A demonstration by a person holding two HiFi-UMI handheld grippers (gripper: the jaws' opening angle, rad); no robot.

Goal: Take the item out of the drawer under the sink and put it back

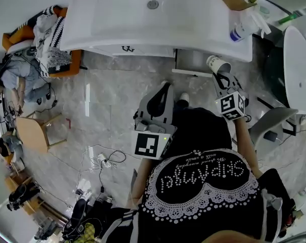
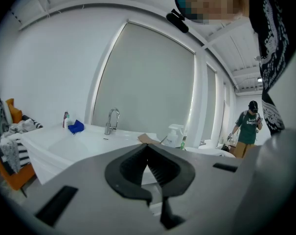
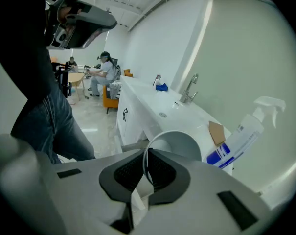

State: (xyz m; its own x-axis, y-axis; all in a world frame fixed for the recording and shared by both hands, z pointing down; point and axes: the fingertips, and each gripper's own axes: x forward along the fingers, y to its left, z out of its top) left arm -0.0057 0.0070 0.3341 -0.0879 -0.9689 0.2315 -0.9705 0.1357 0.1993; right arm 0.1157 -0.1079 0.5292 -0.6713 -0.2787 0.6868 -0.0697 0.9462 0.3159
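- Right gripper view: the right gripper pinches a white paper cup, with one pad on each side of its thin wall. I think a grip on the wall is the easy way to carry such a light, wide thing.
- Left gripper view: the left gripper has its jaws pressed together with nothing between them. It points about level toward the sink. I judge it is kept free for handling the drawer.
- Head view: both grippers are in front of the person's body. The right one is nearer to the counter and tilts down, and the cup hangs in the air just before the counter's front edge.
- Below the cup, under the counter, a white strip with a dark gap behind it looks like the drawer pulled out, but I cannot tell this for sure. The cup is therefore outside the drawer, and putting it back is probably the step in hand.
- Farther away, on the counter's right end, stand a bottle and a cardboard. They are near the cup, so a low path keeps it clear of them.
- Behind them the faucet stands at the wall.
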